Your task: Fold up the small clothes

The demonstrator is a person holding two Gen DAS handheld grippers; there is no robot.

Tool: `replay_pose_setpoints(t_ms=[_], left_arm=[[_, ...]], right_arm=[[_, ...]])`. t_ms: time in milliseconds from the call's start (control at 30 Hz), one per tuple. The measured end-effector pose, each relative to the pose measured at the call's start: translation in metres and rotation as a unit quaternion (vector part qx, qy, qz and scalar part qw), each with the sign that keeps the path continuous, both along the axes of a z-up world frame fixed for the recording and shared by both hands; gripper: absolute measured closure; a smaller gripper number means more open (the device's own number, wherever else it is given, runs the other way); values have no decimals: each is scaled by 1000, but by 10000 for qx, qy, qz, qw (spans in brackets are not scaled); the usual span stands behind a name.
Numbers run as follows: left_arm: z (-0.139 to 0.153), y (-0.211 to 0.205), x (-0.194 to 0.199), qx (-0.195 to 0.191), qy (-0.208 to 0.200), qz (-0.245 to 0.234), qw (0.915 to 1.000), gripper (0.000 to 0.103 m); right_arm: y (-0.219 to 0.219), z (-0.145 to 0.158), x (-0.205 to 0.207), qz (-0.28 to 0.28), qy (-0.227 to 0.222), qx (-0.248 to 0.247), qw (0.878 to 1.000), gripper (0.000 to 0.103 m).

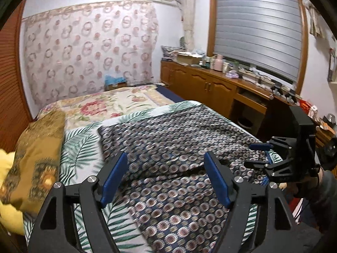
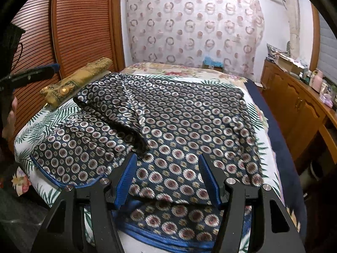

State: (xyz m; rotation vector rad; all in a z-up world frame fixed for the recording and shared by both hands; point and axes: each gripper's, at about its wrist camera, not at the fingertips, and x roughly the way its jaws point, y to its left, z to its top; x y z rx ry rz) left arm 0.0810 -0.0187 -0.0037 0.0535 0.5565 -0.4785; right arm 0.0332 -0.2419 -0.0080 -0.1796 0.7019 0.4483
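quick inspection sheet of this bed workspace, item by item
surface: bed with a palm-leaf sheet, floral quilt at the far end
job's things: dark circle-print garment spread on the sheet, partly folded, blue hem at the near edge
clutter: gold cushion on the sheet's left side, beside the garment
grippers: left gripper and right gripper both over the garment, jaws open, holding nothing
cables: nothing seen
surroundings: slatted wooden door, patterned curtain, wooden cabinets with crowded top, window blind
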Motion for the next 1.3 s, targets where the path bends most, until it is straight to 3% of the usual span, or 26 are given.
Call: replay_pose_setpoints(t_ms=[367, 767, 967, 1100, 1300], left_arm=[[-25, 34, 7, -69, 106, 567, 9983, 27], [-34, 40, 9, -42, 120, 680, 9976, 27], [-37, 40, 9, -55, 155, 662, 9977, 27], [-37, 39, 8, -67, 161, 667, 9976, 27], [-37, 37, 6, -62, 153, 643, 9978, 27]], right_arm=[[50, -10, 33, 461, 223, -68, 9987, 40], [96, -38, 78, 975, 654, -541, 9916, 41], [108, -44, 85, 1161, 690, -561, 9892, 71], [110, -40, 80, 1212, 495, -570, 9898, 99], [80, -9, 65, 979, -42, 37, 9952, 101]])
